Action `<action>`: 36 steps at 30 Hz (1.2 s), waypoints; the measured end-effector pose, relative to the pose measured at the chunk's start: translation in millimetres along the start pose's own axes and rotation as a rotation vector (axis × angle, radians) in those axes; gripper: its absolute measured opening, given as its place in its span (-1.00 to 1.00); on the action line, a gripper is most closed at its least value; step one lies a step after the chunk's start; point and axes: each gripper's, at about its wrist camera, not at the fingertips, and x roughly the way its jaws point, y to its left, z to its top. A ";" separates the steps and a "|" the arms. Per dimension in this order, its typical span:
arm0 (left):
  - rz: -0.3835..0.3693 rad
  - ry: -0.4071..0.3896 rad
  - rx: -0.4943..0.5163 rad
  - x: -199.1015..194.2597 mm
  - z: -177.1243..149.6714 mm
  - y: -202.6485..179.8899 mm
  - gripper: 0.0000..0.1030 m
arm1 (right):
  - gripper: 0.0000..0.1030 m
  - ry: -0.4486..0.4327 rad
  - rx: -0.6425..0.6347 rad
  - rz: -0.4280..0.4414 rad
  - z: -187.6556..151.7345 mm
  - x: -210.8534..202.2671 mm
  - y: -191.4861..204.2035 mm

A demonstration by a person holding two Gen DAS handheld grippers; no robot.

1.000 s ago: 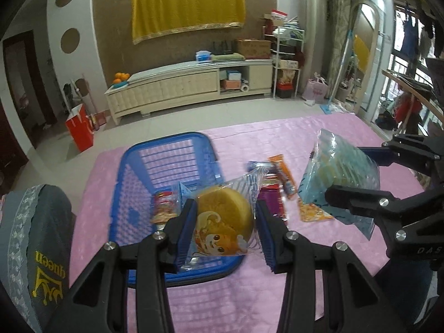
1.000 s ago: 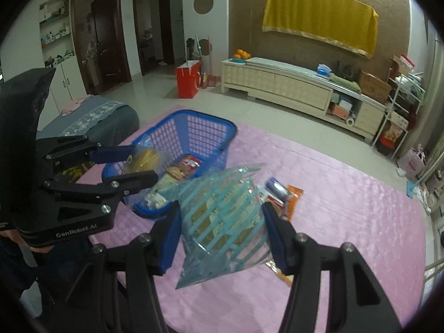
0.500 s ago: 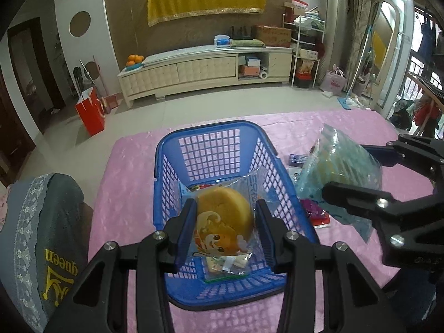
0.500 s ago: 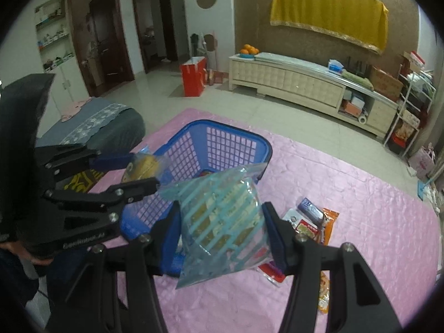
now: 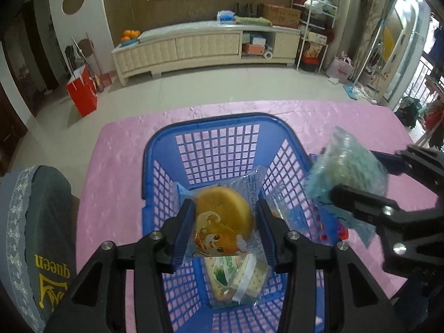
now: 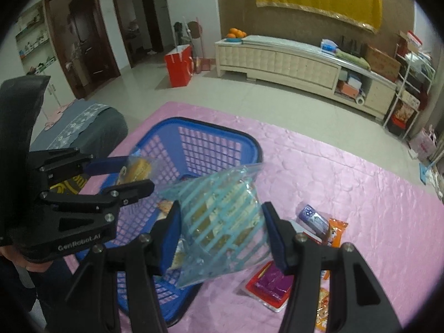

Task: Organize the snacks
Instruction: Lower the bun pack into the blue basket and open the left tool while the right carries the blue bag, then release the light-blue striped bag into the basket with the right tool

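My left gripper [image 5: 223, 223] is shut on a clear-wrapped round bun [image 5: 222, 219] and hangs over the inside of the blue plastic basket [image 5: 216, 127]. A wrapped snack with a green print [image 5: 236, 277] lies on the basket floor below it. My right gripper [image 6: 222, 231] is shut on a clear bag with blue stripes [image 6: 219, 222], hanging above the basket's [image 6: 211, 136] right rim. The striped bag [image 5: 347, 172] and the right gripper [image 5: 371, 177] also show at the right of the left wrist view. The left gripper [image 6: 122, 177] with the bun [image 6: 137, 169] shows at the left of the right wrist view.
Several loose snack packs lie on the pink tablecloth [image 6: 360, 194] right of the basket: a purple one in a red tray [image 6: 270, 284], a blue tube [image 6: 313, 217], an orange packet [image 6: 335, 230]. A grey cushioned chair [image 5: 36, 236] stands left of the table.
Both grippers have moved left and down with their packs. The bun now hangs inside the basket and the striped bag is at its right rim.
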 end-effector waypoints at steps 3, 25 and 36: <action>-0.033 0.024 0.005 16.7 8.1 -4.0 0.00 | 0.19 0.005 0.017 -0.006 -2.7 4.8 -10.0; 0.020 -0.050 -0.014 -41.3 -12.0 5.5 0.34 | 0.19 -0.017 0.000 0.047 5.5 -25.6 5.6; 0.077 -0.081 -0.046 -48.5 -19.5 36.7 0.34 | 0.19 0.027 -0.063 0.065 26.9 6.6 27.0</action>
